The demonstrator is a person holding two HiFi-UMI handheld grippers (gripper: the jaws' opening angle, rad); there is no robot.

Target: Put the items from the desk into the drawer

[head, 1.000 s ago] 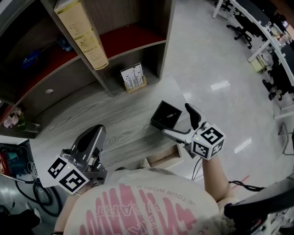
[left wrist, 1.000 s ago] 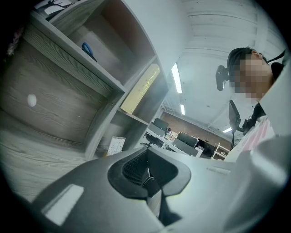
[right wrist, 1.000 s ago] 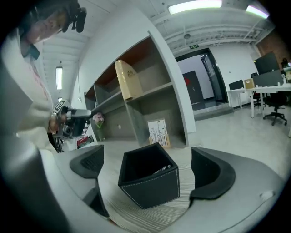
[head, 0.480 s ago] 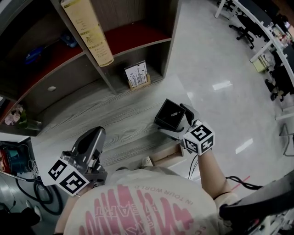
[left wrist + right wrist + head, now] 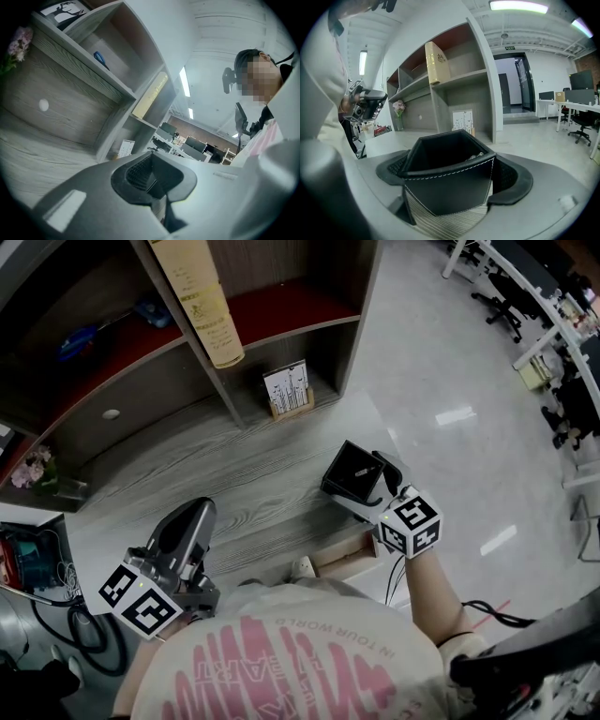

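A grey wood-grain desk (image 5: 216, 474) fills the middle of the head view. Along its far edge, from 9 to 1 o'clock, stands a dark open shelf unit (image 5: 281, 263) whose shelves (image 5: 281, 310) are lined red. At 3 o'clock the pale glossy floor (image 5: 441, 343) carries bright lamp reflections. Office desks and chairs (image 5: 530, 296) line up at 2 o'clock. In the right gripper view, strip lights (image 5: 518, 6) run along a white ceiling above a dark doorway (image 5: 522, 86).

Bright strip lights (image 5: 518, 6) overhead, throwing white glare patches on the glossy floor (image 5: 450, 415) at right. Dim and shadowy inside the shelves (image 5: 112, 381) at far left. Heavy fisheye bending and black corners in both gripper views, nearest foreground soft.
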